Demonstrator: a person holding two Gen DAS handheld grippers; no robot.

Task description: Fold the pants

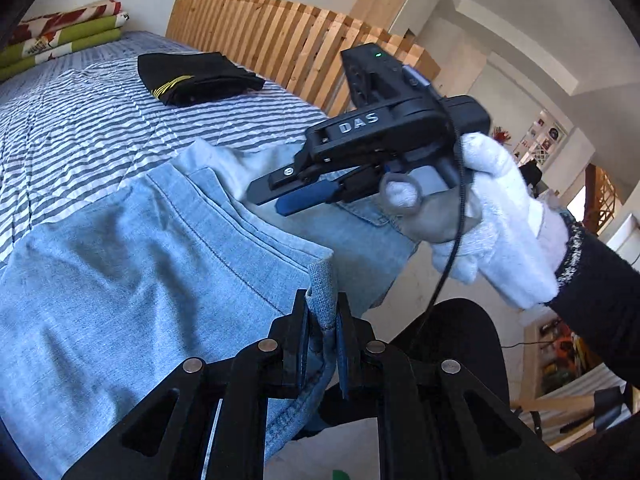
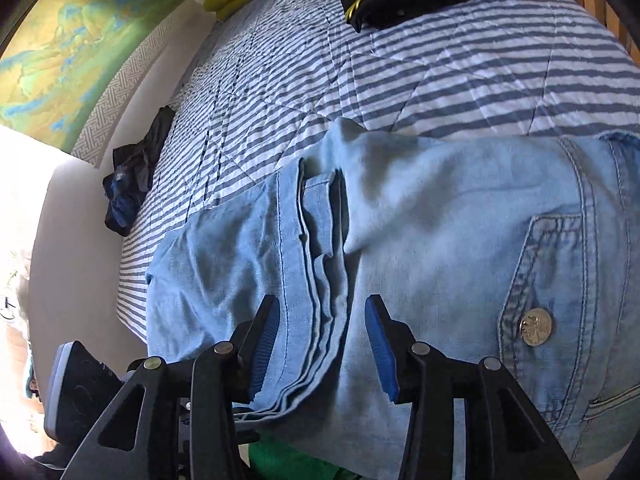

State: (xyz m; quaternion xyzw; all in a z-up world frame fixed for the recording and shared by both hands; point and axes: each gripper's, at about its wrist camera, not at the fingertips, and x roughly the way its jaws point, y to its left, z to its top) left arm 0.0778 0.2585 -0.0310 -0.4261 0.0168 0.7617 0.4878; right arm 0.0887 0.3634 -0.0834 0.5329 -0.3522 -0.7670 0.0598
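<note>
Light blue jeans (image 1: 132, 264) lie partly folded on a striped bedspread (image 1: 80, 120). My left gripper (image 1: 321, 301) is shut on a raised edge of the denim at the near side. In the right wrist view the stacked leg hems (image 2: 320, 280) run between the fingers of my right gripper (image 2: 322, 320), which stands open just over the jeans (image 2: 440, 220). A back pocket with a metal button (image 2: 536, 326) lies to its right. From the left wrist view, a white-gloved hand (image 1: 500, 220) holds the right gripper (image 1: 276, 200) above the jeans' waist area.
A folded black garment (image 1: 196, 76) with a yellow stripe rests farther up the bed, beside a slatted wooden board (image 1: 280, 36). Folded green and red bedding (image 1: 60, 36) sits at the far end. A dark crumpled garment (image 2: 132, 184) hangs at the bed's left edge.
</note>
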